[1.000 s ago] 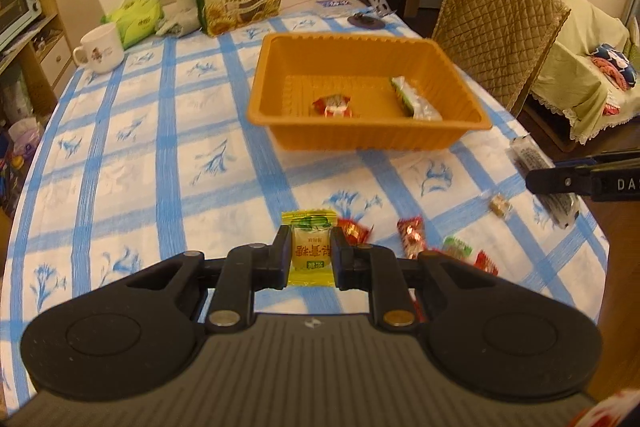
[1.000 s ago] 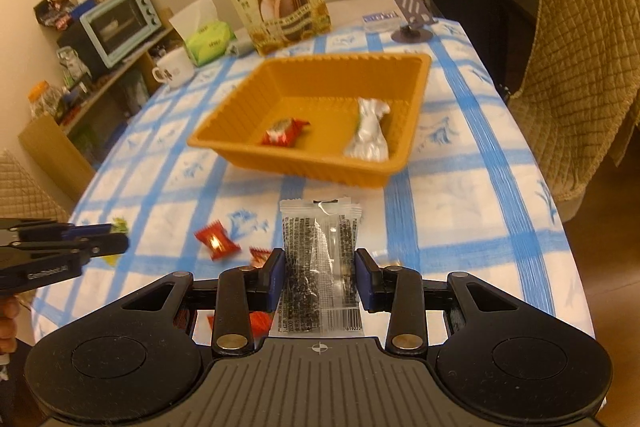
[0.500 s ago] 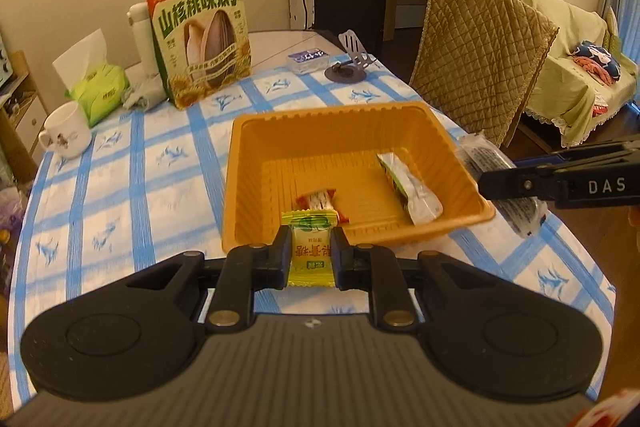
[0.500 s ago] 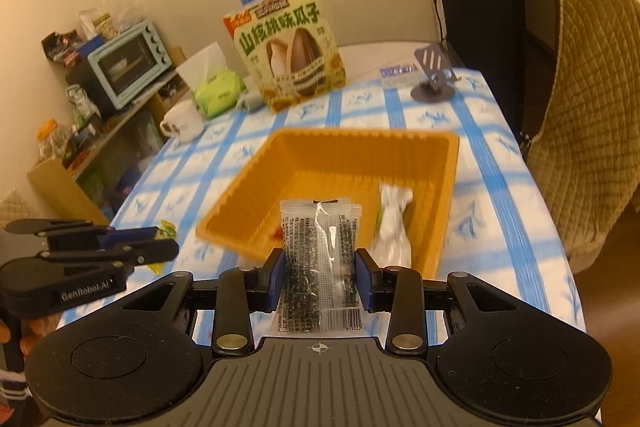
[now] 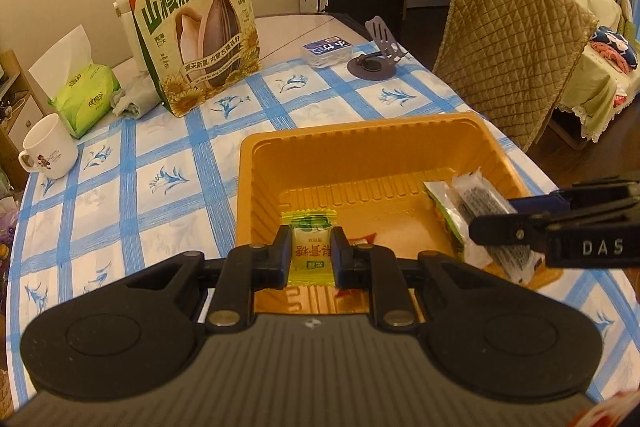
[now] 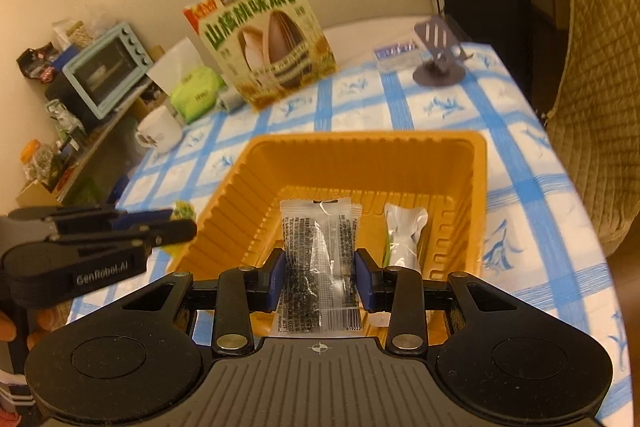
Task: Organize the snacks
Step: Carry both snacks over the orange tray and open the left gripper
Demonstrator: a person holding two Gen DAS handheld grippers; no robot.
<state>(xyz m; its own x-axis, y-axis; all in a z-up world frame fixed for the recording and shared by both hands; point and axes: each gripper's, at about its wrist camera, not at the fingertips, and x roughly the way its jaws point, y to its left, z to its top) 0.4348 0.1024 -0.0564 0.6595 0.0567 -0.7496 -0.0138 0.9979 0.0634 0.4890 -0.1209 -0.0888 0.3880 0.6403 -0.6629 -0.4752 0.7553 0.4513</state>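
Note:
My left gripper is shut on a yellow-green candy packet and holds it above the near edge of the orange tray. My right gripper is shut on a clear packet of black seeds, held above the same tray. It also shows at the right in the left wrist view, with the seed packet over the tray's right side. A silver-green snack bar lies in the tray. A red candy lies partly hidden behind my left fingers.
A large sunflower-seed bag, a tissue pack, a white mug and a grey phone stand stand at the far end of the blue-checked table. A quilted chair is at the right.
Both grippers have moved forward with their packets and now hang over the tray. The loose candies on the cloth have dropped out of view.

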